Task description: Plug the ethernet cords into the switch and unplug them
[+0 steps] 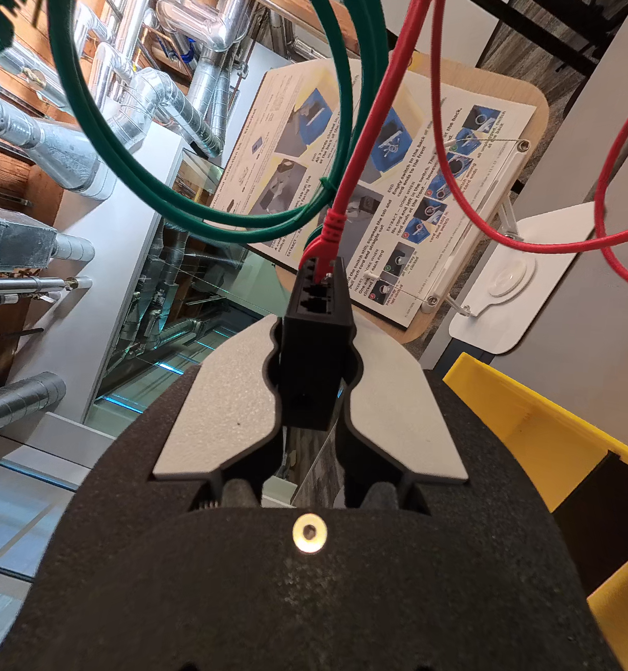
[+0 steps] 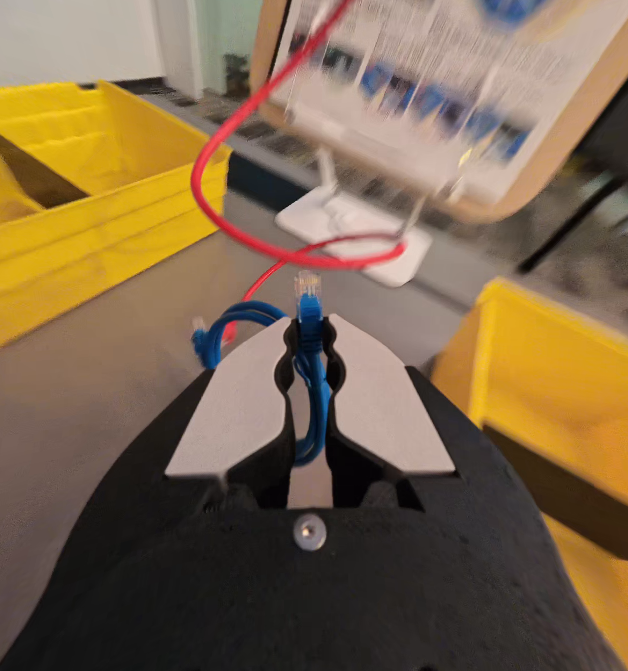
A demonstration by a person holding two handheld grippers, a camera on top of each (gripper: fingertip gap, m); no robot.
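switch: small black box [image 1: 316, 348], pinched at its lower body by the left gripper [image 1: 314, 363]; port face points away from the camera, held up off the counter
switch handling: looks light, rigid plastic, smooth sides, could twist in the jaws when a plug is pushed in; hold is on the flat sides below the ports, ports left free
red cord: red plug [image 1: 323, 250] seated in a far port; cord rises and loops away, thin and floppy
green cord: green loop [image 1: 210, 214] hangs beside the switch; which port it enters cannot be told
blue cord: blue boot [image 2: 309, 326] pinched by the right gripper [image 2: 309, 328], clear plug tip [image 2: 308, 283] sticking out ahead of the jaws; rest of the cord bundled just left, over the grey counter [image 2: 87, 399]
blue cord handling: light, boot stiff enough to push; clear tip and latch tab fragile, grip on boot not tip
free ports: near ones look empty [image 1: 314, 306]
blur: right wrist view smeared, fine detail unsure
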